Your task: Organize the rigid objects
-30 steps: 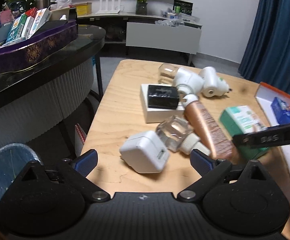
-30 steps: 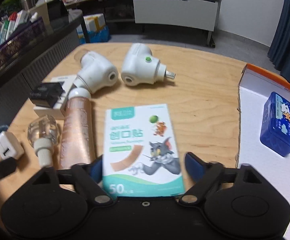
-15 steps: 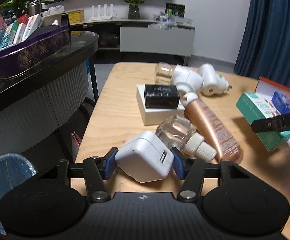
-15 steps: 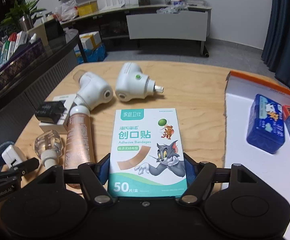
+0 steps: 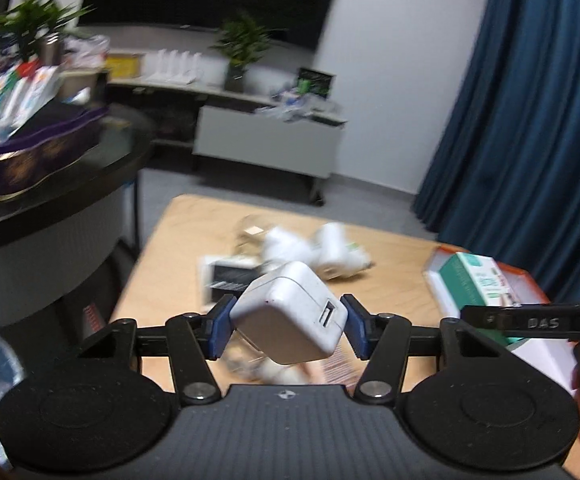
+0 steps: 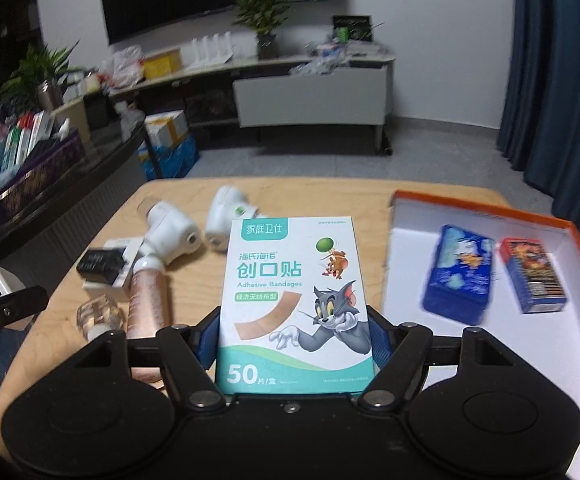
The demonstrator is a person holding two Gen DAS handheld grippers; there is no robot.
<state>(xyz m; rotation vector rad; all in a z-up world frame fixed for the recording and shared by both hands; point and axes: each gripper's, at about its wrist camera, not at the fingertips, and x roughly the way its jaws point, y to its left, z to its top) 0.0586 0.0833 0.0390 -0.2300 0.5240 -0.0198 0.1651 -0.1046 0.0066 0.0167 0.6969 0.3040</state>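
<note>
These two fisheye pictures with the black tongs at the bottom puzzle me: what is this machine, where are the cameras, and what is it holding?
There is no robot here. A person carries a pair of hand-held tongs in each hand, and a camera on each looks forward along its two fingers.

In the left-hand view, the left tongs are shut on a white charger cube, lifted above the wooden table.

In the right-hand view, the right tongs are shut on a box of adhesive bandages. On the table lie two white plug-in devices, a copper-coloured tube and a small clear bottle. To the right, an orange-rimmed tray holds a blue tin and a small card box.
</note>
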